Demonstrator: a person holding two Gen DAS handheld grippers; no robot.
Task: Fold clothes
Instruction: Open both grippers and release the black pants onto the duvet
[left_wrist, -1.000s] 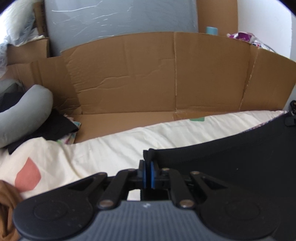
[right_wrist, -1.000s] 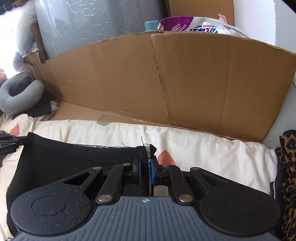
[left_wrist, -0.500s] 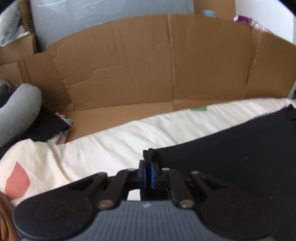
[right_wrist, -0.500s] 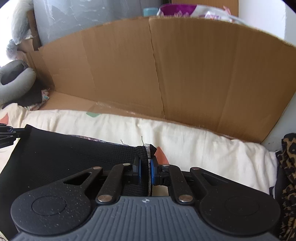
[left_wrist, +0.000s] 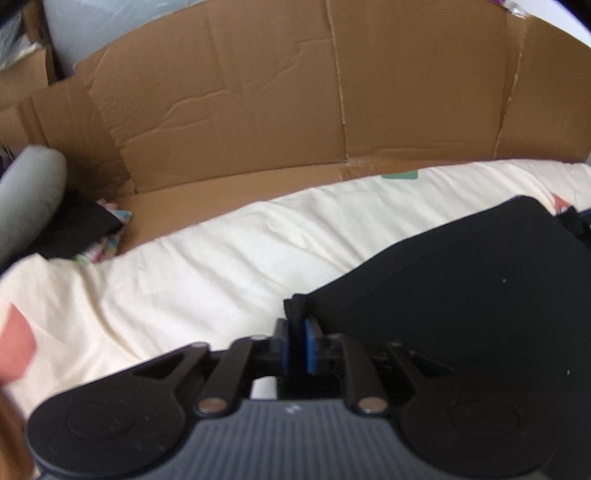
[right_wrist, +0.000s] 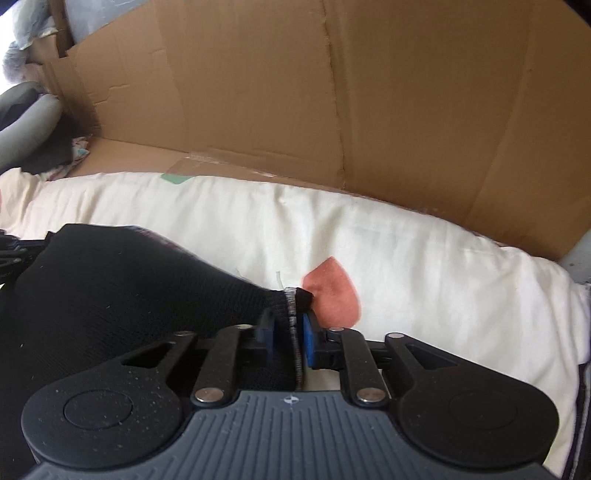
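Both tongs sit lower than a second ago, and the black garment that hung stretched between them has come down onto the cream bedding.

Left tongs: jaws opening; blue pads apart, a corner of the black garment between them, no longer pinched as it was earlier.

Right tongs: jaws opening; a hemmed corner of the same garment, with a pale grey stitched edge, stands in the gap, close against the right-hand pad; whether it touches cannot be told.

Black garment: spread across the bedding between the two tongs, its far edge raised in a soft fold.

Cream bedding: wrinkled, printed with salmon-pink shapes and a small green patch; one pink shape lies just beyond the right tongs.

Cardboard sheet: creased, standing as a wall behind the bedding, its lower flap lying flat.

Grey cushion: at far left, beside dark cloth.
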